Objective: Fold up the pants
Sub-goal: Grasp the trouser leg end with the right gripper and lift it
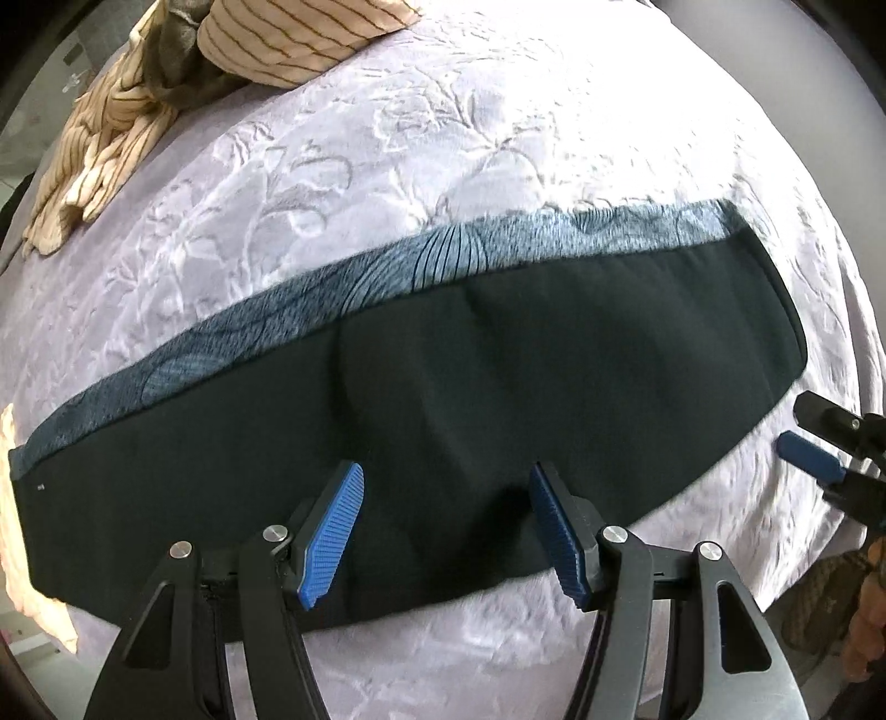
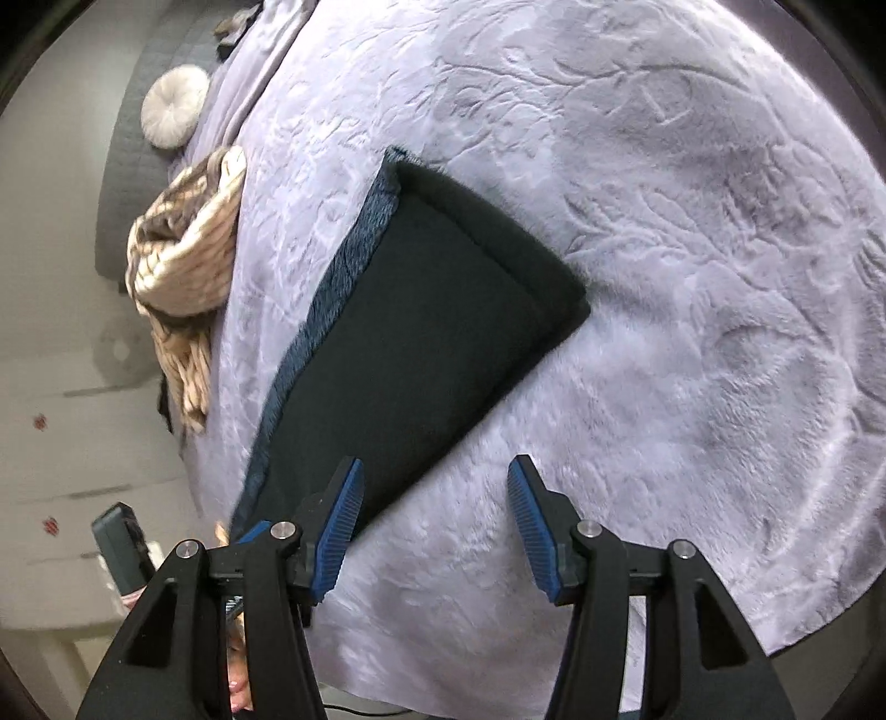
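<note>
The dark pants [image 1: 443, 387] lie flat on the lilac bed cover [image 1: 443, 138], folded lengthwise into a long strip with a fuzzy blue-grey edge [image 1: 387, 266] along the far side. My left gripper [image 1: 446, 531] is open, hovering over the strip's near edge. My right gripper [image 2: 434, 526] is open above the cover just right of the pants' [image 2: 421, 332] end; its blue fingertip shows at the right of the left wrist view [image 1: 808, 457].
A striped beige garment [image 1: 111, 138] and a striped pillow [image 1: 288, 39] lie at the bed's far left. The same beige pile [image 2: 183, 266] and a round white cushion [image 2: 174, 105] show in the right wrist view. A dark device [image 2: 124, 545] sits beside the bed.
</note>
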`<state>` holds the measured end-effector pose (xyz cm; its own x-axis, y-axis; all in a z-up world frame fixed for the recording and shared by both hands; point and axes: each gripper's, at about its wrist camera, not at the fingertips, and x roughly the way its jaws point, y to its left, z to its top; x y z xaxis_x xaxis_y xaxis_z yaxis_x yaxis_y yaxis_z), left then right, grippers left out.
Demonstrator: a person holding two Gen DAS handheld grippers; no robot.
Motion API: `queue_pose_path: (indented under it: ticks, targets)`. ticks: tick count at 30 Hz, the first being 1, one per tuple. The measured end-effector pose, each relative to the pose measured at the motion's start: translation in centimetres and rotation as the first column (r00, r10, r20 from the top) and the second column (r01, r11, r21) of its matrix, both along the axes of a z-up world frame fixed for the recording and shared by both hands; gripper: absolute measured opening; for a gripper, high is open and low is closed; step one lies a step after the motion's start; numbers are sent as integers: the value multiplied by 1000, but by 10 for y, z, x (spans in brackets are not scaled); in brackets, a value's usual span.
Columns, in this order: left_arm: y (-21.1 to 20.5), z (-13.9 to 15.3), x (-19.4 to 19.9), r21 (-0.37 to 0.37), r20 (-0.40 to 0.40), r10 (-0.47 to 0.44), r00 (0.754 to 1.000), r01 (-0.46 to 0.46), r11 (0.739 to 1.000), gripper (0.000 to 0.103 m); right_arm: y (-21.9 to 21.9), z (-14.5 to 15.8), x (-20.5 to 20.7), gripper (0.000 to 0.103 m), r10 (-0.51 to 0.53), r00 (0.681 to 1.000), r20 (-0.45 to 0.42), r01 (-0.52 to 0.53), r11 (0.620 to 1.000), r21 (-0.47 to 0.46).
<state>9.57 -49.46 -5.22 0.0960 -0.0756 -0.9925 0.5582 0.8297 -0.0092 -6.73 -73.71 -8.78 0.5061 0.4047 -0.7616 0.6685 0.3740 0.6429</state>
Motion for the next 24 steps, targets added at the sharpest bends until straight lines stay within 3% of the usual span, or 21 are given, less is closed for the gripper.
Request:
queue_pose_path:
  ticks: [5,8,14,21,23,24]
  targets:
    - [-12,-18,8,2,10,30,1000,-30,1000,64,-9,-12,1,61,-93,995,43,91,994,55]
    - [-13,-28,5,15,44,54,998,-55,998,81,-9,-29,-2,61,-110,993,29,108,991,85]
    - [-8,-32,2,-13,53,39,998,-39,999,81,-16,-45,10,67,-221,961,166,189,963,190]
    - [2,-35,0,-21,50,42,998,-41,999,81,-14,-54,28,69,-179,955,236,138,974,181]
    - [4,-25,1,-22,51,55,997,-54,998,78,-14,-51,30,60,-172,956,237,130,975,182]
    - [7,-20,9,-33,64,65,996,-63,997,73,-15,-50,28,35,-167,956,242,125,976,180]
